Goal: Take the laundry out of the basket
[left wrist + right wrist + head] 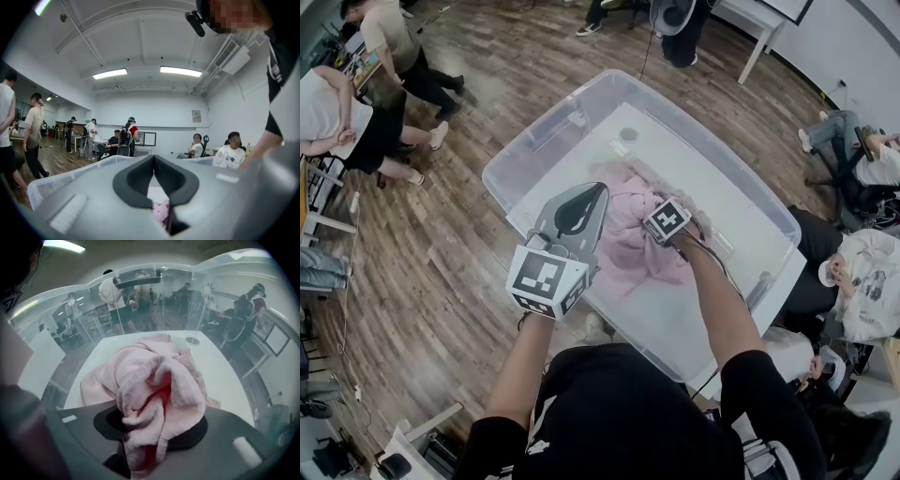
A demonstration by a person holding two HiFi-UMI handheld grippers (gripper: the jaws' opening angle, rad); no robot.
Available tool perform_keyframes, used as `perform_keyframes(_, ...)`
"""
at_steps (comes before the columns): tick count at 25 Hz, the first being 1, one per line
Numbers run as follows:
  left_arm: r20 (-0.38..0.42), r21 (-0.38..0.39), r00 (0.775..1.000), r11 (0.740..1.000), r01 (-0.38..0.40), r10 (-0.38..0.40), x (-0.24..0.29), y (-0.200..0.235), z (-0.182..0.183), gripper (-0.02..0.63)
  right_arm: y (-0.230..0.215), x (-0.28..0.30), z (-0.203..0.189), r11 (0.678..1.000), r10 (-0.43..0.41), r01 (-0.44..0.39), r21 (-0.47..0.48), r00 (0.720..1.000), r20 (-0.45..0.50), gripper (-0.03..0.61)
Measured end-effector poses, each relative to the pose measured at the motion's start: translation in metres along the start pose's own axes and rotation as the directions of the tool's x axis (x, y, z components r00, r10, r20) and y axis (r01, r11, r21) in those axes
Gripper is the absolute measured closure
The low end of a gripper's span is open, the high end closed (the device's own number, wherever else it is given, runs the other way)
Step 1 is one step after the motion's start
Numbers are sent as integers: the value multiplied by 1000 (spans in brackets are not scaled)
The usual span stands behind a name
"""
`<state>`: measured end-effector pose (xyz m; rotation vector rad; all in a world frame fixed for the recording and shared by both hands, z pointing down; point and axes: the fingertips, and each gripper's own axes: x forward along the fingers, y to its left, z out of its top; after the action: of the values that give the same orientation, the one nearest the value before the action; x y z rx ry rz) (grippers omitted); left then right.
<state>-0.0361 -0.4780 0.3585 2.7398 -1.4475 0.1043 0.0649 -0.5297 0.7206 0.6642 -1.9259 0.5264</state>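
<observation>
Down inside the single clear basket, the right gripper has its jaws narrowed onto a bunched fold of the one pink cloth, the only laundry lying on the basket's floor. The left gripper hangs level above the basket's near left side, its jaws together and empty.

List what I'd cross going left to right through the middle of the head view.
Wood floor → clear bin, left wall → left tool → pink cloth → right tool → the bin's right rim → seated person in white.
</observation>
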Motion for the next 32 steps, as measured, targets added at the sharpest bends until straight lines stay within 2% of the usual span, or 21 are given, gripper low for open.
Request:
perform_keyframes(3,0,-6,1000,1000,3,-3,1,1,-2,606,-10,-8,7,998,-62,62,-7,997,54,402)
perform_keyframes(16,19,-12,999,1000,29,-28,-1,-3,1,606,-17,-40,12,991,-124,115,63,980,156,417)
perform_keyframes(21,32,-21,999,999,33,-33,-1,-2,3,606,-15,-59,27,991,-128,119,53,970,207,419)
perform_keyframes(28,54,-35,998,998,46,-44,0,-2,7,606,-15,-101,48,988,-147,123,94,939,311,419)
perform_keyframes(32,66,-35,996,998,58,-56,2,-6,11,606,-15,-135,60,983,-174,137,121,904,390,419)
